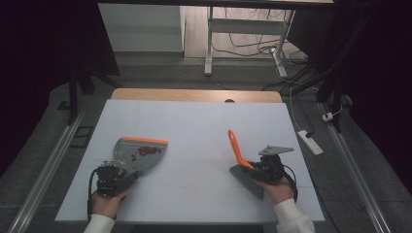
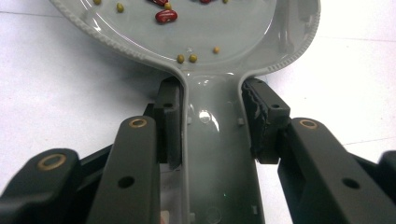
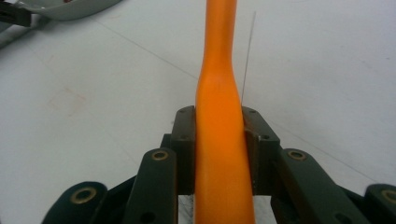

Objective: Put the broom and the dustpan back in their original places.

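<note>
Left gripper is clamped on the handle of the grey dustpan, which lies on the desk toward its left edge, red and green beans scattered inside. Right gripper has its jaws pressed on the brush by its orange handle, near the right edge; the bristles seem to rest on the surface.

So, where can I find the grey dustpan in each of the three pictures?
High view: the grey dustpan lies left of centre on the white table, its handle in the left tool.
Left gripper view: its pan fills the top and its handle runs down the middle between the jaws.
Right gripper view: a piece of it is in the top left corner.
Shared landmark: the white table.
</note>
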`<action>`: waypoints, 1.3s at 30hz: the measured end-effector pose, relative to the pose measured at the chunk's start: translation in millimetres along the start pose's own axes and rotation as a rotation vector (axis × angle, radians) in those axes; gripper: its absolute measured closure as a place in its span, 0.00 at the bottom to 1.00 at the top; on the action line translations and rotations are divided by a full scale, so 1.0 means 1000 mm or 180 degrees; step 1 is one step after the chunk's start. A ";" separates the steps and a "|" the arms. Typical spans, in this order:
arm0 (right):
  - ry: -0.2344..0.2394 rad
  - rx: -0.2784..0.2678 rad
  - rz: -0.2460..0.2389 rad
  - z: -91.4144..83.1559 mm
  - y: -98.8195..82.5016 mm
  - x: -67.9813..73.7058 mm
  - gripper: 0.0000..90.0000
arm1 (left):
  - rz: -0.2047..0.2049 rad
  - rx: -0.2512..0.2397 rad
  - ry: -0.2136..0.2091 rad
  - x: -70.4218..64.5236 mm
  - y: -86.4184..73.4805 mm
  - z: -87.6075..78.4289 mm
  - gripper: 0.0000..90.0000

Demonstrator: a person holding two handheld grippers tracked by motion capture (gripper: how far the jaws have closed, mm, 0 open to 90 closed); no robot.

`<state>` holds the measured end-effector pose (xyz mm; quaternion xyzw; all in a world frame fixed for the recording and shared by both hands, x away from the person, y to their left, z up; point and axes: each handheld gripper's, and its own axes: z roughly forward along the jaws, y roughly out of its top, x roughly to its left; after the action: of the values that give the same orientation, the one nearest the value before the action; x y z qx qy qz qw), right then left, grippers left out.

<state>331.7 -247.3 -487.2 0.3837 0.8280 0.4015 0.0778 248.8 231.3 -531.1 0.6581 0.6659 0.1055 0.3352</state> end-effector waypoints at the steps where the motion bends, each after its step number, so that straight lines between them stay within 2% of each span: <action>1: -0.0031 0.0007 0.0008 0.000 0.000 -0.002 0.76 | -0.0002 0.0000 -0.0001 0.000 0.000 0.000 0.68; 4: -0.0121 0.0053 0.0014 0.002 -0.002 -0.007 0.74 | -0.0002 0.0006 -0.0010 0.000 0.000 0.000 0.68; 9: -0.0086 0.0057 0.0086 0.004 -0.005 -0.017 0.71 | 0.0001 0.0014 -0.0029 0.000 0.000 0.000 0.68; 12: -0.0127 0.0089 0.0064 0.007 -0.006 -0.020 0.68 | 0.0017 0.0016 -0.0032 0.000 -0.001 0.000 0.68; 15: -0.0129 0.0112 0.0111 0.009 -0.007 -0.024 0.66 | 0.0021 0.0019 -0.0043 0.001 -0.001 0.000 0.67; 17: -0.0205 0.0138 0.0094 0.010 -0.007 -0.026 0.63 | 0.0028 0.0022 -0.0054 0.001 -0.001 0.000 0.67; 22: -0.0292 0.0198 0.0122 0.014 -0.008 -0.030 0.57 | 0.0058 0.0019 -0.0077 -0.001 -0.001 0.000 0.62; 26: -0.0314 0.0246 0.0184 0.016 -0.008 -0.032 0.54 | 0.0103 0.0010 -0.0101 -0.002 -0.001 -0.002 0.55; 29: -0.0492 0.0265 0.0095 0.016 -0.008 -0.031 0.54 | 0.0164 0.0024 -0.0103 -0.004 -0.001 -0.003 0.46; 31: -0.0463 0.0237 0.0149 0.015 -0.008 -0.031 0.56 | 0.0194 0.0009 -0.0093 -0.005 -0.001 -0.005 0.43; 35: -0.0500 0.0184 0.0129 0.011 -0.007 -0.031 0.55 | 0.0255 -0.0028 -0.0092 -0.005 -0.001 -0.010 0.40; 39: -0.0465 0.0111 0.0110 0.007 -0.007 -0.029 0.55 | 0.0336 -0.0088 -0.0087 -0.006 0.000 -0.020 0.38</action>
<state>350.6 -265.7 -501.7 0.4275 0.8202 0.3593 0.1244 236.2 231.6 -514.5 0.6890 0.6240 0.1233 0.3473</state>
